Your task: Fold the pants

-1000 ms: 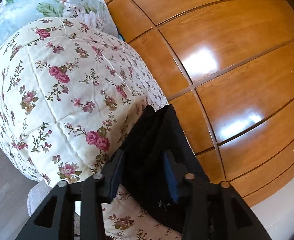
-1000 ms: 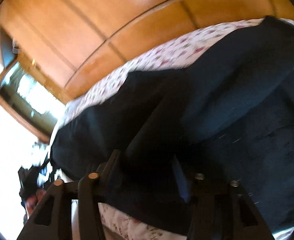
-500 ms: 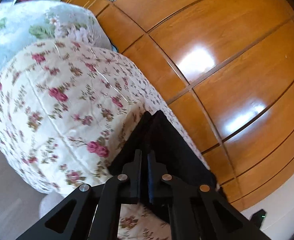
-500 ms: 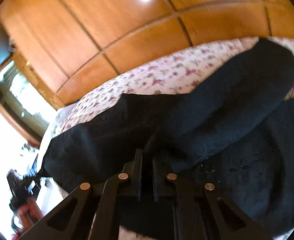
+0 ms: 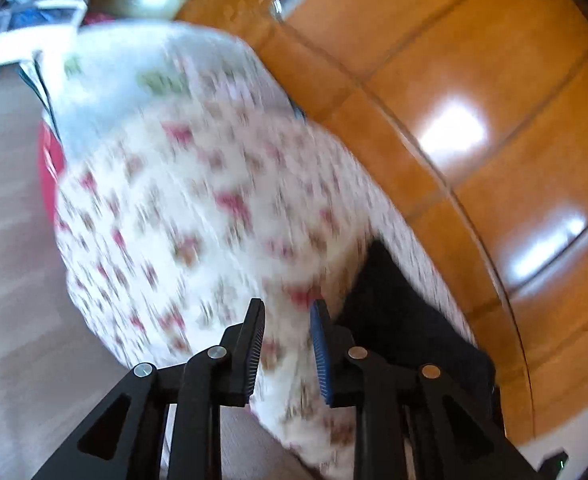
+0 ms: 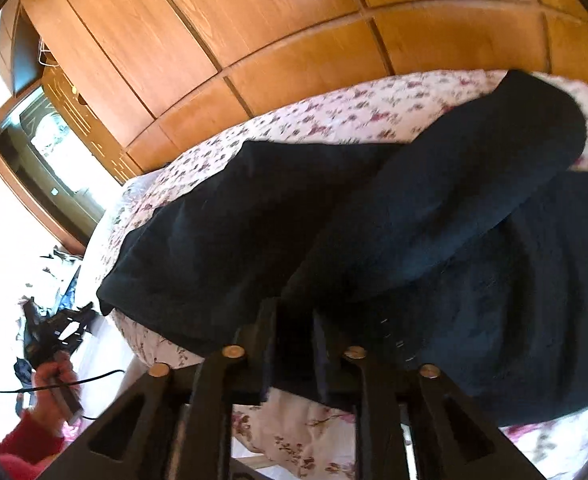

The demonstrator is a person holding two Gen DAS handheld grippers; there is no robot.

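Dark pants (image 6: 373, 224) lie spread on the floral quilt (image 6: 373, 108) of the bed, one leg folded over on top, cloth bunched toward my near edge. In the left view only a black corner of the pants (image 5: 393, 320) shows, by the bed's right edge against the wardrobe.

My left gripper (image 5: 286, 320) is opening; nothing between its blue pads, only blurred quilt (image 5: 198, 208) behind the gap. My right gripper (image 6: 294, 316) is opening too, with dark cloth in the narrow gap; I can't tell if the pads still press on it.

Open quilt runs left and ahead of the left gripper, bare floor (image 5: 10, 280) beyond the bed's left edge. The wooden wardrobe (image 6: 294, 40) runs close along the far edge. Pale floral pillow (image 5: 134, 80) at the far end. The person's hand (image 6: 54, 376) in a red sleeve (image 6: 26, 440) shows lower left in the right view.
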